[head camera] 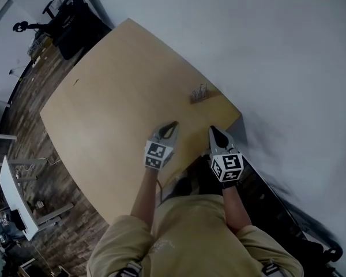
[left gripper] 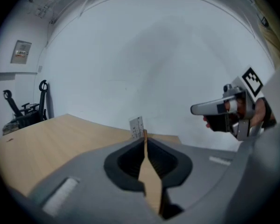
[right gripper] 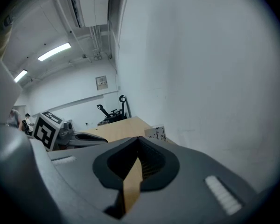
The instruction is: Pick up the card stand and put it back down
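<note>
Both tongs are closed to a point and hold nothing: the left tongs (head camera: pixel 173 124) and the right tongs (head camera: pixel 213 128) show their jaws pressed together, each in its own view.

Under them lies the broad wooden counter (head camera: pixel 109 97), bare but for one item, its far edge against the white wall (head camera: pixel 265 45). My two tongs hang side by side over its near edge, apart from each other, tips pointing away from me toward the wall.

Ahead of them, close to the far edge and near the counter's 3 o'clock corner, stands the card stand (head camera: pixel 199 94), upright and untouched, with a card or two in it. From the left tongs it lies at about 1 o'clock; from the right at about 11 o'clock. I judge the right tongs slightly nearer. Its long axis runs roughly 8 to 2 o'clock in the head view, along the wall edge, so it lies crosswise to my line of reach. Either tongs must open before it can take it.
</note>
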